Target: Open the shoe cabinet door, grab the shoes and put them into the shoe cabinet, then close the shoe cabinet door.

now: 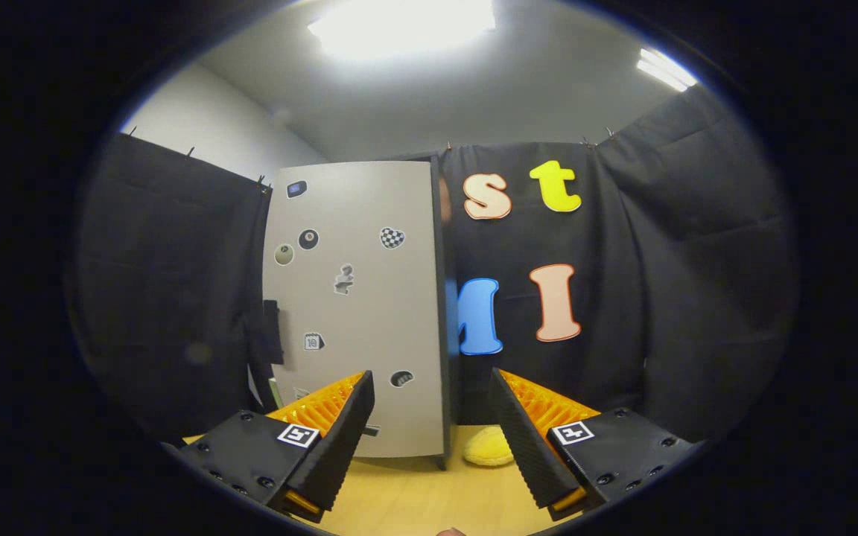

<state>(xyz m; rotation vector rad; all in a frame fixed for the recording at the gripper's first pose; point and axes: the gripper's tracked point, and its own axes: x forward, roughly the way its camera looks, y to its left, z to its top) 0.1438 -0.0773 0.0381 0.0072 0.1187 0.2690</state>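
Ribbed tool (431,387) fingers — square tags, screws

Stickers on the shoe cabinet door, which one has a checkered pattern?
The heart-shaped sticker high on the shoe cabinet door, towards its right edge. The others are round balls or small plain shapes. The hand-held gripper is open.

gripper (433,387) | fingers (339,439) spread wide apart, nothing between them | both fingers level, pointing forward, tips angled slightly toward each other | held low, not touching anything
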